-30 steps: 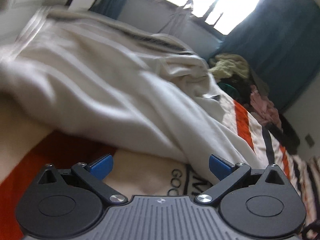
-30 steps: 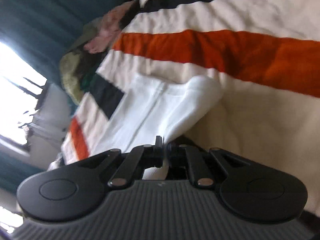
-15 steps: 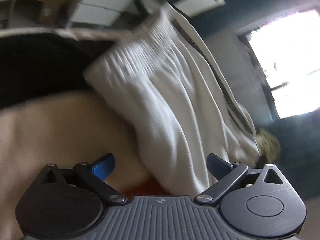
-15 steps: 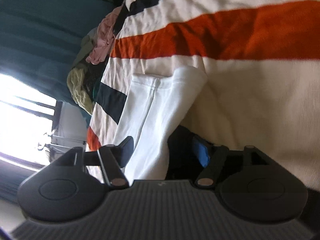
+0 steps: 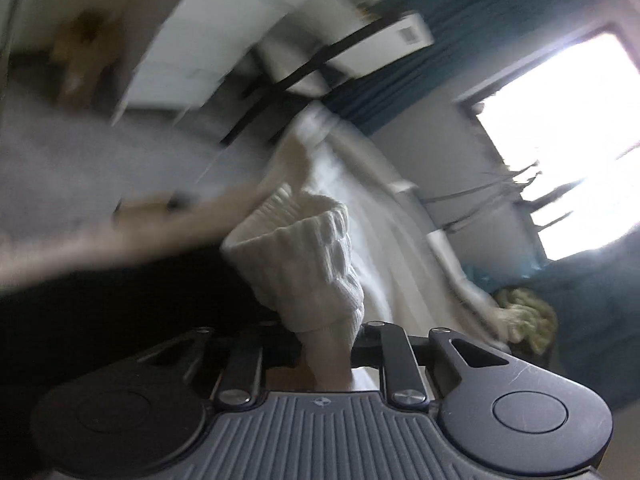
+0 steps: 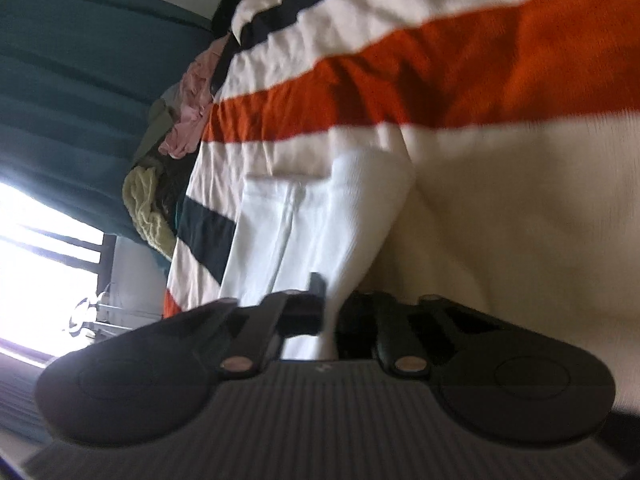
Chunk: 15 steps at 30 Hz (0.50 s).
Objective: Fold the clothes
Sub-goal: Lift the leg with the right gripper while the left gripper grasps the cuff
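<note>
Left gripper (image 5: 325,350), spread half a second ago, is now clenched on the ribbed cuff (image 5: 304,264) of the one white garment (image 5: 360,216), which trails off toward the window (image 5: 568,152); the view is tilted and blurred. Right gripper (image 6: 329,314), likewise spread half a second ago, is now pinched on the garment's (image 6: 320,216) near edge; the cloth lies flat on the striped bedspread (image 6: 440,80). Counted: two grippers, both grasping cloth; one white garment; one heap of clothes (image 6: 160,176) at the bed's far end beside the teal curtain (image 6: 72,92); two orange bands and two dark bands visible on the bedspread.
</note>
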Each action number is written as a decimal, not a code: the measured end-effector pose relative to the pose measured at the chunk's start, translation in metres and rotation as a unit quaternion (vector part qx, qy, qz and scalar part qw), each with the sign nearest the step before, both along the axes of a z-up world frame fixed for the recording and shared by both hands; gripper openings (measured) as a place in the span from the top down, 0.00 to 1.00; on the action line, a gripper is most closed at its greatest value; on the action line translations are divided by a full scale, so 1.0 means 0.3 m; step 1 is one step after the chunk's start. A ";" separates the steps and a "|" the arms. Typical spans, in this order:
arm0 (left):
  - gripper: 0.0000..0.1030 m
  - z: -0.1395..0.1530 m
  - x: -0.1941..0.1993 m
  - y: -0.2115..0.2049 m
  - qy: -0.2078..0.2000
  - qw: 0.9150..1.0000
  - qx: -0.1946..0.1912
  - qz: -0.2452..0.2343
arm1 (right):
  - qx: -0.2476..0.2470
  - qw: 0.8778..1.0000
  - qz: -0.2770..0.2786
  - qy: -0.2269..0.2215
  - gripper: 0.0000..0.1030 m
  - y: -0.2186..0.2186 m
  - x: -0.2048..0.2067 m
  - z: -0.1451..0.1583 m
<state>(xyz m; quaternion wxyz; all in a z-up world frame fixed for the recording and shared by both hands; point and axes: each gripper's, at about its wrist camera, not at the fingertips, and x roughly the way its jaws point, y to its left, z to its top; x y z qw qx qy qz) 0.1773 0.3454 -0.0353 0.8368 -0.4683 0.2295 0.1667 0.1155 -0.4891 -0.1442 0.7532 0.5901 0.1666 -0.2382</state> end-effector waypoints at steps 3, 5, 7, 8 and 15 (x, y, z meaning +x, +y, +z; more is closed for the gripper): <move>0.84 0.137 -0.021 0.060 -0.044 0.998 0.022 -0.037 | -0.023 0.999 -0.026 -0.012 0.95 -0.008 -0.042 0.051; 0.85 0.208 -0.041 0.090 -0.063 0.997 0.003 -0.041 | -0.038 0.998 -0.043 -0.019 0.95 -0.014 -0.069 0.084; 0.85 0.216 -0.076 0.134 -0.068 0.996 -0.041 -0.038 | -0.053 0.996 -0.061 -0.027 0.95 -0.019 -0.097 0.118; 0.85 0.213 -0.096 0.153 -0.067 0.996 -0.053 -0.036 | -0.061 0.995 -0.069 -0.031 0.95 -0.022 -0.111 0.135; 0.85 0.060 -0.229 0.223 0.001 0.998 -0.047 -0.038 | -0.092 0.990 -0.089 0.055 0.95 -0.042 -0.197 0.149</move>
